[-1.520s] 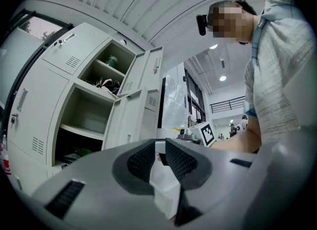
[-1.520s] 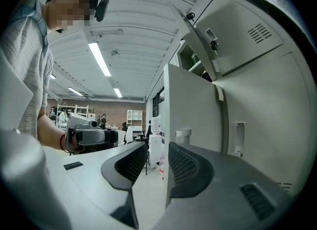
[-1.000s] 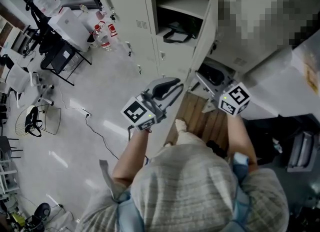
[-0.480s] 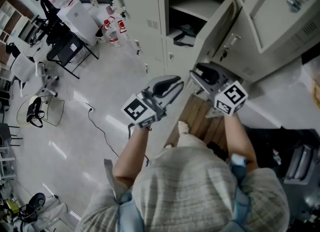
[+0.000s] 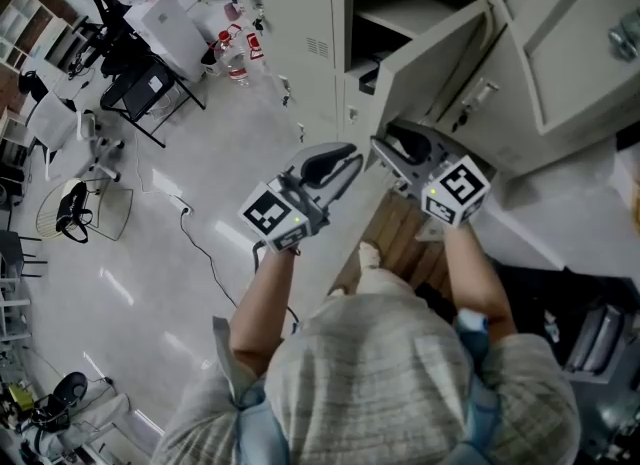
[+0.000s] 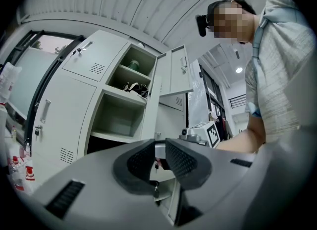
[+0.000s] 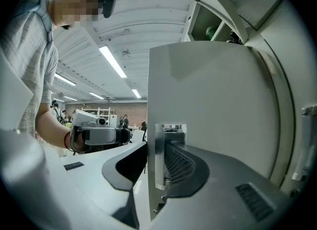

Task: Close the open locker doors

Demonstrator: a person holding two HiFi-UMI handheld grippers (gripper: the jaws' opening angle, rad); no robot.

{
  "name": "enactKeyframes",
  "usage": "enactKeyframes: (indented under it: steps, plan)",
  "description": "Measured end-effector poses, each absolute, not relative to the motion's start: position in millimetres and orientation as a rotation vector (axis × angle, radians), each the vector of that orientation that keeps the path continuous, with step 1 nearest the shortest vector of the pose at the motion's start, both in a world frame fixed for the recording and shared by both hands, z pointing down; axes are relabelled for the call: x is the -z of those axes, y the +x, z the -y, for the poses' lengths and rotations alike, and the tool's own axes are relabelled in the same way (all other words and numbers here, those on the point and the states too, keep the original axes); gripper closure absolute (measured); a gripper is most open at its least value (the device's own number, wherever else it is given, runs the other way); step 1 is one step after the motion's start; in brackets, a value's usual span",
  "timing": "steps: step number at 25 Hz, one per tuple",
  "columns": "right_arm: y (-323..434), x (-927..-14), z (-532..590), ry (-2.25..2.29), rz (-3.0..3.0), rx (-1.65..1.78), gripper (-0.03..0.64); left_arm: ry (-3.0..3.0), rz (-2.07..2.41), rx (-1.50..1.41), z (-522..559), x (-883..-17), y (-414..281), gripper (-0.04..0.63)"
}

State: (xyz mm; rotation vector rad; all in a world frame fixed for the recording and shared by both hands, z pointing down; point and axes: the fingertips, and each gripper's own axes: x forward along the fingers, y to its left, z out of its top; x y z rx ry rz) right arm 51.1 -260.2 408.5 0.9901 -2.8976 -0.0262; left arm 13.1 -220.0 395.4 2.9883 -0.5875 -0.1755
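Note:
A beige locker bank point(image 5: 290, 13) fills the top of the head view. One compartment door point(image 5: 430, 63) stands partly open at its middle. My right gripper point(image 5: 390, 148) is shut on that door's free edge; in the right gripper view the door panel point(image 7: 213, 100) runs between the jaws of the right gripper point(image 7: 156, 160), with a metal latch point(image 7: 168, 140) against one pad. A second open door point(image 5: 580, 43) hangs further right, higher up. My left gripper point(image 5: 348, 160) hovers just left of the held door, shut and empty. The left gripper point(image 6: 159, 151) faces the open compartments point(image 6: 119, 115).
Water bottles point(image 5: 238, 45), a white box point(image 5: 165, 25) and a black cart point(image 5: 135, 83) stand left of the lockers. A cable point(image 5: 200, 253) trails over the pale floor. Wooden slats point(image 5: 400, 238) lie at the person's feet. A white unit point(image 5: 590, 213) sits to the right.
The door in my right gripper has swung a little toward the locker, and the right gripper has moved up and left with it. The left gripper has stayed beside it.

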Motion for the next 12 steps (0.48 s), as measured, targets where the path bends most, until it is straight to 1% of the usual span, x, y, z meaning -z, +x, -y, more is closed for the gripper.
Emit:
enactKeyframes:
  steps: [12]
  plan:
    - [32.5, -405.8, 289.7, 0.947, 2.946, 0.045, 0.505, 2.978, 0.705, 0.193, 256.6, -382.1, 13.6, 0.527]
